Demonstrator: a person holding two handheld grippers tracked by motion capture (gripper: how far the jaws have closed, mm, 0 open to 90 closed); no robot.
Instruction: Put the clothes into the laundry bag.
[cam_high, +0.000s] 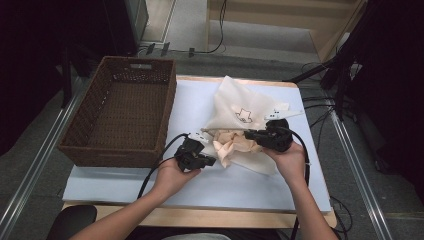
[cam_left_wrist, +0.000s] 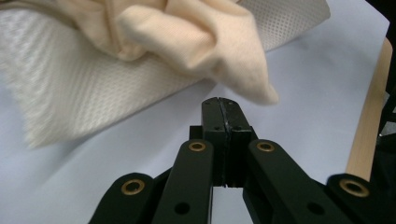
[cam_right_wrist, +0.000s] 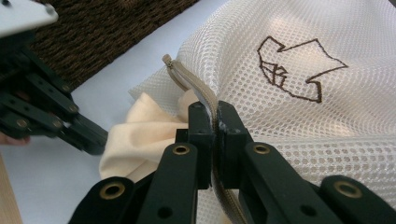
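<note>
At frame centre, the right gripper pinches the mesh bag's zipper edge; the left gripper, jaws pressed together and empty, points at the crumpled peach cloth.

basket sits left on the counter | mesh laundry bag right of it | garment half in bag, at its near end

grey carpet floor | wooden table | dark surroundings
</note>
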